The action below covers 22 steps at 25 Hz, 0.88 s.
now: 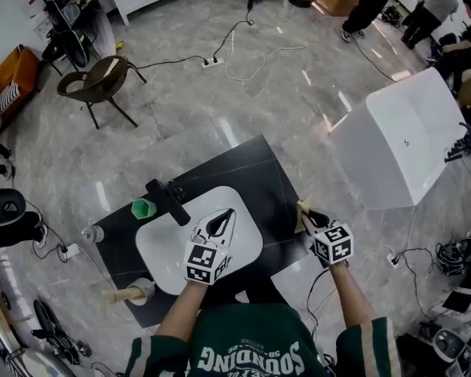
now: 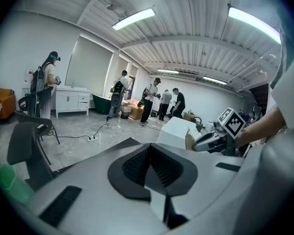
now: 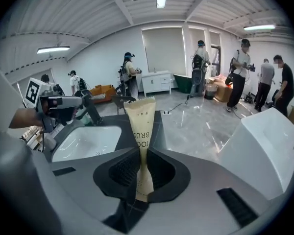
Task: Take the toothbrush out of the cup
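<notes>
Wrapped in paper, the toothbrush (image 3: 141,131) stands clamped between the jaws of the right gripper (image 3: 140,163) at the right edge of the counter (image 1: 243,163) — well apart from the green cup (image 1: 142,208) beside the sink (image 1: 165,250). The left gripper (image 1: 220,225) hovers over the basin, jaws together on nothing. The removal looks done — only setting the brush down seems left.

The head view looks steeply down on the white sink (image 1: 161,250) from above. Both gripper views sit low by it, facing outward; the left shows the right gripper (image 2: 198,142), the right the left gripper (image 3: 78,103) and sink.
</notes>
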### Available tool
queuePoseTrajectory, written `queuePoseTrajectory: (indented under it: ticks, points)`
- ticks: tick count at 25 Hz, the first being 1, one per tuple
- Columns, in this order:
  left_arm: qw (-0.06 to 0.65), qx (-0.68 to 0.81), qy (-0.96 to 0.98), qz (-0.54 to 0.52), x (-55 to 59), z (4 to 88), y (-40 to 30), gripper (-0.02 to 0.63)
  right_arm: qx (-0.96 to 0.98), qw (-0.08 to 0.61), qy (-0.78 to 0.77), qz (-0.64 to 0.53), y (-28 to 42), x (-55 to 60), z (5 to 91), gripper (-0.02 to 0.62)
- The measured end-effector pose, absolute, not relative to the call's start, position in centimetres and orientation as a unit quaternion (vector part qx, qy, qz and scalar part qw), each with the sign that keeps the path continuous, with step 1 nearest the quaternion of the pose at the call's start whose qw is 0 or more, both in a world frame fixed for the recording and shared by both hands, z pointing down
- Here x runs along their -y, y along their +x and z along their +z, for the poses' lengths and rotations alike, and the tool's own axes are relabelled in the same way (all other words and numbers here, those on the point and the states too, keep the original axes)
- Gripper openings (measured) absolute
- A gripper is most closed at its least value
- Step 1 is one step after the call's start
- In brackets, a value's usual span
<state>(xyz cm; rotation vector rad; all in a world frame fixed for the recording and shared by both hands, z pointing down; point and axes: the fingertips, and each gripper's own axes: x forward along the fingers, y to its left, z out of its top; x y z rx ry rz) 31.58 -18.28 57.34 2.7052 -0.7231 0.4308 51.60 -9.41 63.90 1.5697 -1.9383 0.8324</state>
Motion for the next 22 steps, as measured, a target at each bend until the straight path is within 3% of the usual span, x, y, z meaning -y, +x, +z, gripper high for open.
queuePoseTrajectory:
  ticks: [22]
  points:
    - [0.175,0.315,0.918,0.166,19.3,59.0,28.9,0.011,0.699,0.318,0.512,0.384,51.3,15.7,73.8,0.071]
